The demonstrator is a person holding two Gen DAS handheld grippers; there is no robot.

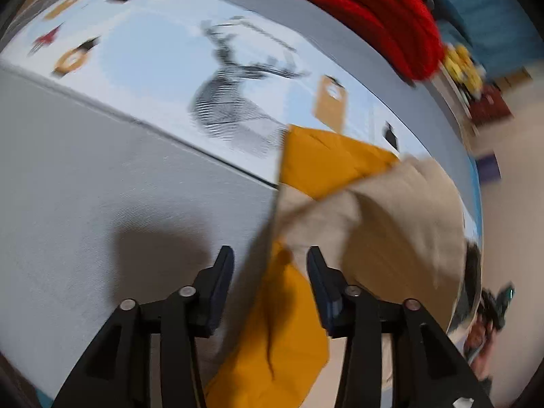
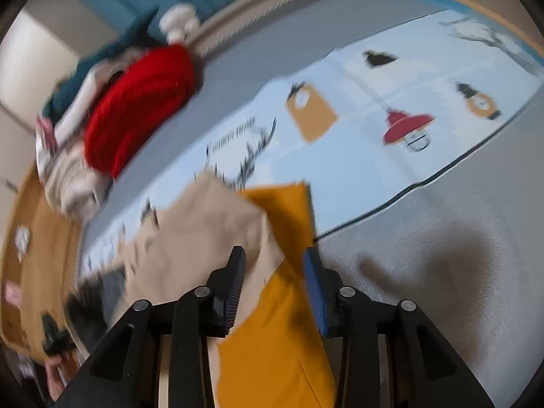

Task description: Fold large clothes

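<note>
While blur smears the beige-and-mustard garment [image 1: 374, 210], both tongs, left [image 1: 271, 258] and right [image 2: 274, 258], stand spread.

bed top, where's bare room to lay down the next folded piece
Free: the plain grey sheet between the printed blue cover and the near edge. The blue cover's middle is also bare. Crowded: the far edge with the red knit pile, and the beige-and-mustard garment.
</note>
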